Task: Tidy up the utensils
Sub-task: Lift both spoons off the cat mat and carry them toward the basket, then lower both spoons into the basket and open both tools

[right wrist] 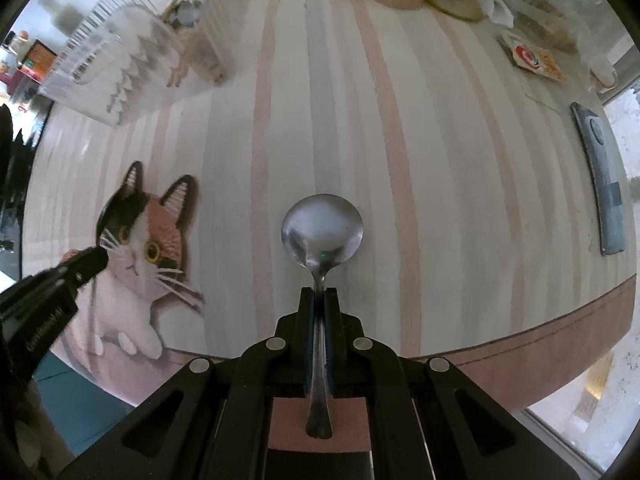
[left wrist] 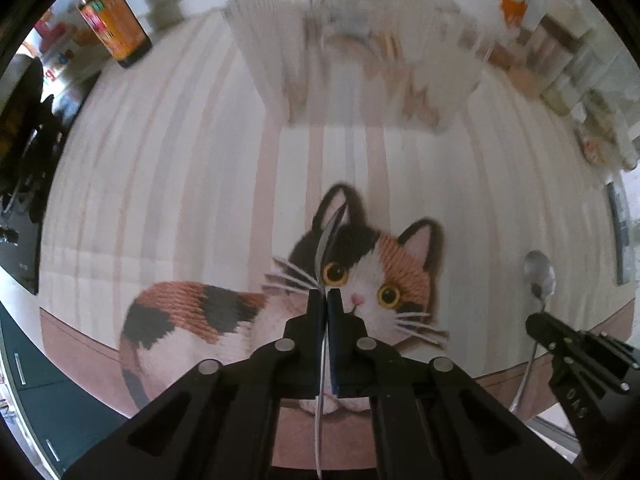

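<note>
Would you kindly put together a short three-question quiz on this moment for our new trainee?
1. True or false: the right gripper is shut on a spoon whose bowl faces its camera.
2. Multiple choice: the utensil in the left gripper appears in the left wrist view A) edge-on B) bowl facing the camera C) lying on the cloth.
3. Fill in: the striped tablecloth bears a picture of a ____.

Key: 1 true; 2 A; 3 cat.
</note>
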`<state>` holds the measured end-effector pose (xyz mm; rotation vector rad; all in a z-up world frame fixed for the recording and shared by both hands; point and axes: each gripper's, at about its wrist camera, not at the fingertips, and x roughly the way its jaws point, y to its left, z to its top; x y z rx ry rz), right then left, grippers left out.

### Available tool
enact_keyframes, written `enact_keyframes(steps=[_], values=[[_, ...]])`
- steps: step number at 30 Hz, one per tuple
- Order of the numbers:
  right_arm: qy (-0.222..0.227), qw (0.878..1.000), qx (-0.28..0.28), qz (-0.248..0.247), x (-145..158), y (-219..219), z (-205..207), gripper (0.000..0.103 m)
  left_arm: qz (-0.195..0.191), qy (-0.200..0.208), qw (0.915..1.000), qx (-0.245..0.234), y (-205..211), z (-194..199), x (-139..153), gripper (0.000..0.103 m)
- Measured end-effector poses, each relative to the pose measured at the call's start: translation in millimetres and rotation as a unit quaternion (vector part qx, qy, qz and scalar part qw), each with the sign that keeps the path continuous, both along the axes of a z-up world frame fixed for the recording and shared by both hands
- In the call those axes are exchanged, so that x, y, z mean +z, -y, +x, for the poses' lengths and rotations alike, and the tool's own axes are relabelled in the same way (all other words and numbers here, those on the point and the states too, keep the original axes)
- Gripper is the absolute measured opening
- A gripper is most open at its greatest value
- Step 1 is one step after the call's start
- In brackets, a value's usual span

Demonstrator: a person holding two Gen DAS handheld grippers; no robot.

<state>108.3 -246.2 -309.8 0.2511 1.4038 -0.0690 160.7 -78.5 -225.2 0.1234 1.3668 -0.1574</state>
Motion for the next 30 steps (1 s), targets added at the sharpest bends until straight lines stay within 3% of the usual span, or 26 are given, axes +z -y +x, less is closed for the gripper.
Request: enact_keyframes(steps=[14,21,26,30], values=[[0.113,0.992,0.01,0.05,109.3,4.3,18.1,0.004,-0.039,0.103,0.9936,0.026,-33.9,-0.7,113.3,0.0],[0.168,0.982,0.028,0.079,162.8,-1.3,61.0,0.004,-0.086,0.14,0.9853,0.046,-43.7,42.0,173.4,0.0],[0.184,0.979,0.033,0.087,183.4,-9.5,120.0,0.004,-0.116,0.132,0.9833,0.045,-32.8,92.1,182.7,0.0],[0.17,0.981,0.039,0.08,178.8,-18.4,165.5,0.004,-0.127,0.103,0.9857,0.04,-19.2,138.3,171.0,0.0]])
